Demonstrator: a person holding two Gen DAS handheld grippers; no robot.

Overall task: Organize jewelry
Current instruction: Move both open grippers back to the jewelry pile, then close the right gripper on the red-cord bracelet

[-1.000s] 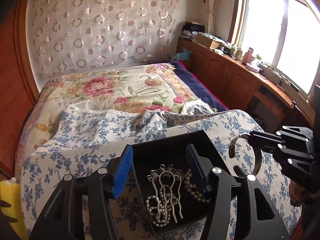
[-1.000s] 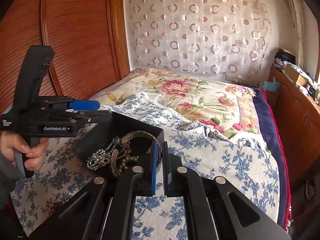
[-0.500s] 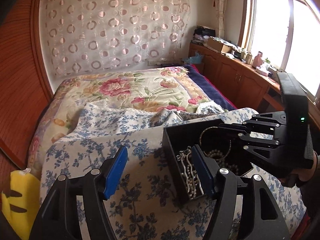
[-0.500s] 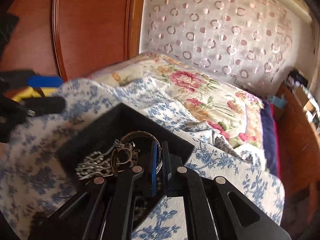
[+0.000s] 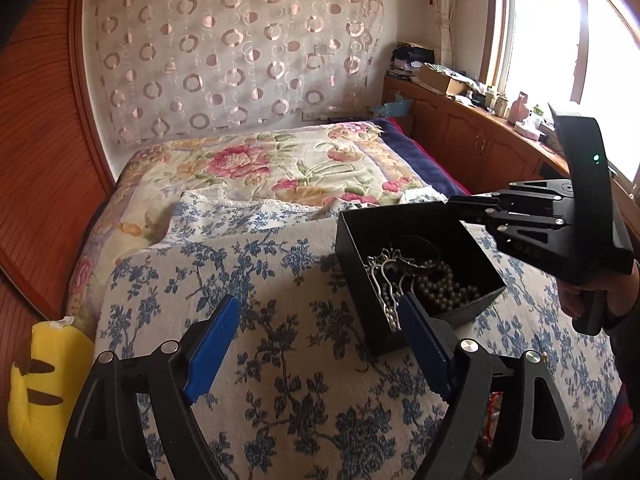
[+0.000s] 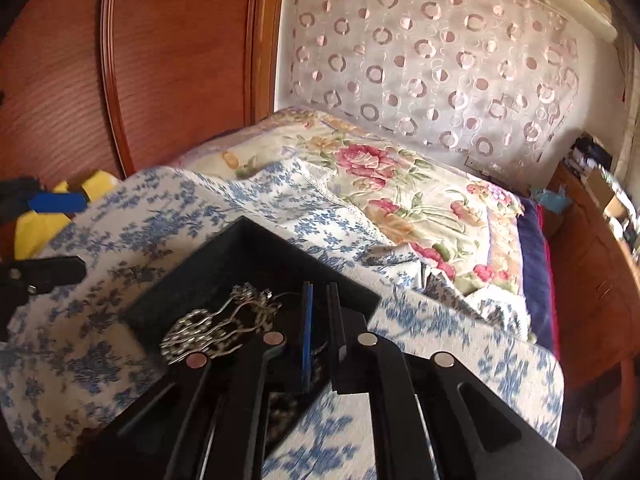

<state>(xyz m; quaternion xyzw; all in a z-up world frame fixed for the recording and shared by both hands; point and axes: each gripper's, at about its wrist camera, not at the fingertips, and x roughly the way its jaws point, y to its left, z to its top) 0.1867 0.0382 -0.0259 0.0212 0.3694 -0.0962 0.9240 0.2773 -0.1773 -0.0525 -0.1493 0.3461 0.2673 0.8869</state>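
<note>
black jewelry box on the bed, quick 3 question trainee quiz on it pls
1. True or false: the open black cardboard jewelry box sits on the blue floral white quilt.
2. Which lies in the box beside the silver beaded hair comb? A) dark bead strand B) gold watch C) red ribbon
3. Fill in: the left tongs, which have just been opening, have ___ between their blue pads.

Key
1. True.
2. A.
3. Nothing; they stand wide over the quilt, with the box's near corner just beyond the pad on its side. The right tongs are shut, over the box's edge.
</note>
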